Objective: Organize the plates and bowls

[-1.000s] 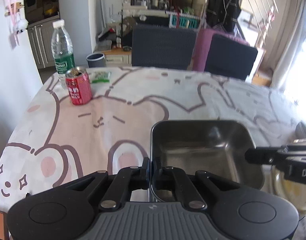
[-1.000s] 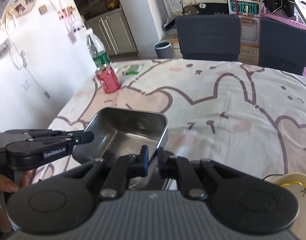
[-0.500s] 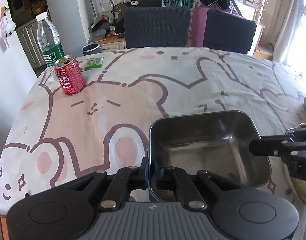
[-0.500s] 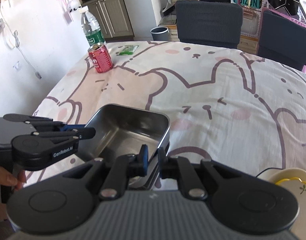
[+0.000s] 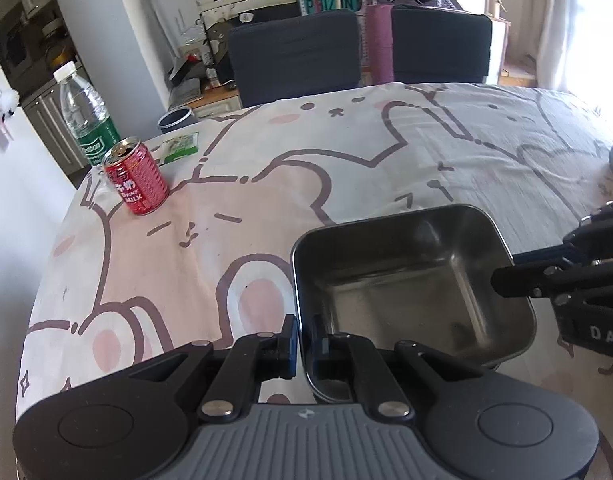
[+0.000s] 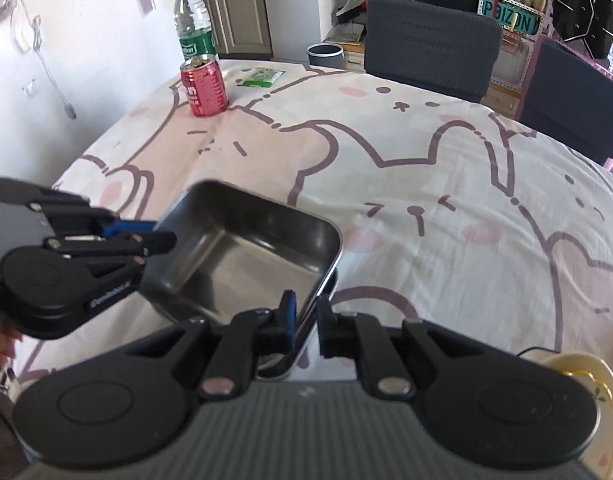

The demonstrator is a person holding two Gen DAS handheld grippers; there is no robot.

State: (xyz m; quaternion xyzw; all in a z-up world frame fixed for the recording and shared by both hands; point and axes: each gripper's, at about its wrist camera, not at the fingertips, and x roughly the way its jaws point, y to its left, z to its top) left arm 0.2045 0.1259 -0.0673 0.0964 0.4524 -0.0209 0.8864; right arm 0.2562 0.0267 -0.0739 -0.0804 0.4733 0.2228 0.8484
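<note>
Gleaming darkly, the square steel tray sits clamped between left claw and right claw.

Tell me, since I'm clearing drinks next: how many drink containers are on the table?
2: a red can near the far left corner, and a water bottle right behind it.

i see a silver-grey steel square bowl over a tablecloth printed pale pink and white with brown-outlined cartoon bunnies. near the cloth's far left corner stand a red can with white lettering and a clear bottle with a green label and white cap, a green packet beside them. my grippers are black with blue pads. a cream plate carries a yellow line.
</note>
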